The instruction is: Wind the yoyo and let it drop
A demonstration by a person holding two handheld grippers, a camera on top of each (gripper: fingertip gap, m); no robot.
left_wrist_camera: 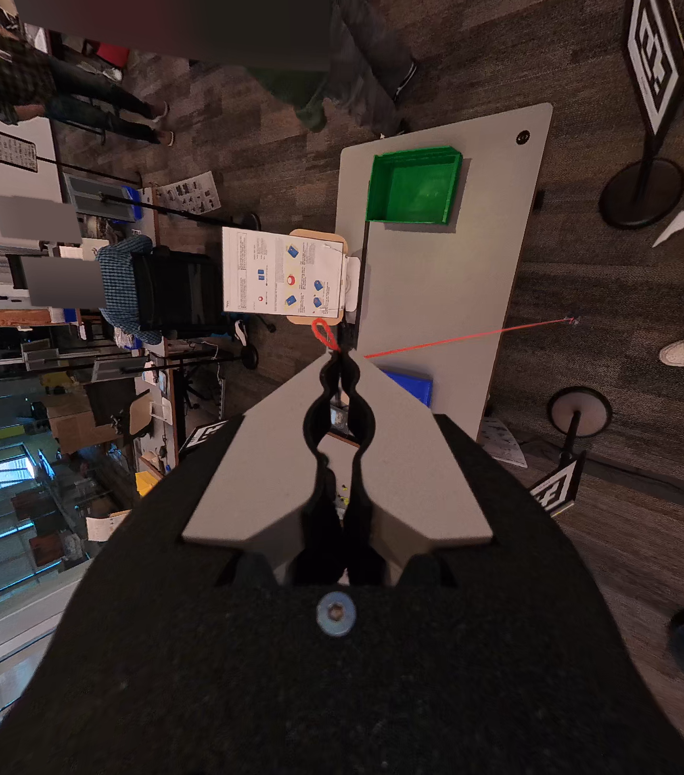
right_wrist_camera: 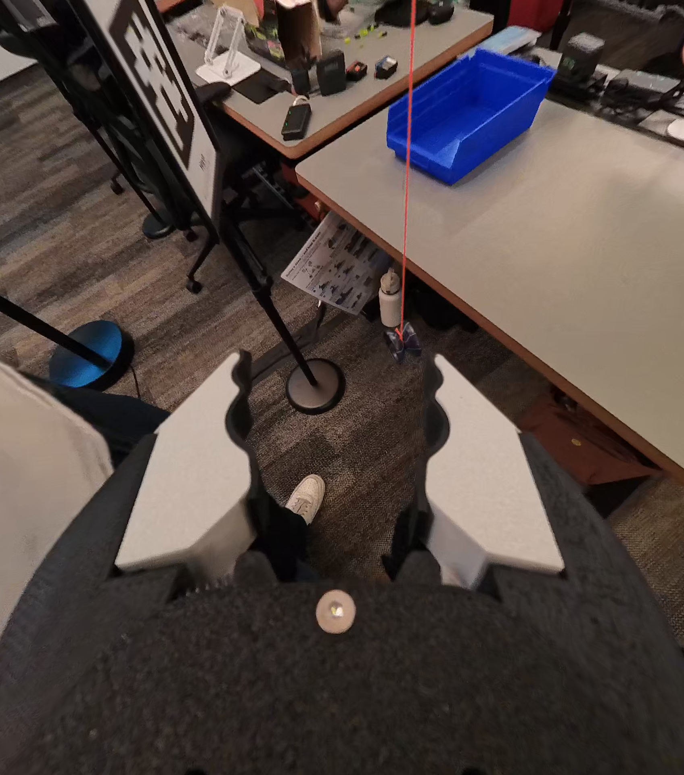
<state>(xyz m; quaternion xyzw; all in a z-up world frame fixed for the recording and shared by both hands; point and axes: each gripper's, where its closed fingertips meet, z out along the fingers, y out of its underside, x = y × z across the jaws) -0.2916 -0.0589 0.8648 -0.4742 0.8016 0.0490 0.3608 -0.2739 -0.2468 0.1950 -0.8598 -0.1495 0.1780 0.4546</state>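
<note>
My left gripper (left_wrist_camera: 338,356) is shut on the red yoyo string (left_wrist_camera: 468,337); the string's loop (left_wrist_camera: 323,333) sticks out past the fingertips. The string runs taut away to the small yoyo (left_wrist_camera: 574,321), far off over the carpet. In the right wrist view the dark blue yoyo (right_wrist_camera: 403,341) hangs at the end of the fully unwound red string (right_wrist_camera: 407,167), beside the table edge and above the floor. My right gripper (right_wrist_camera: 338,365) is open and empty, with the yoyo just beyond and right of its fingertips.
A grey table (right_wrist_camera: 562,260) holds a blue bin (right_wrist_camera: 470,113) and a green bin (left_wrist_camera: 415,186). A clipboard with a sheet (left_wrist_camera: 285,276) lies at its edge. Marker boards on black stands (right_wrist_camera: 310,390) surround it. A person's shoe (right_wrist_camera: 306,497) is on the carpet below. There is about 70 cm between the tips of the two grippers.
</note>
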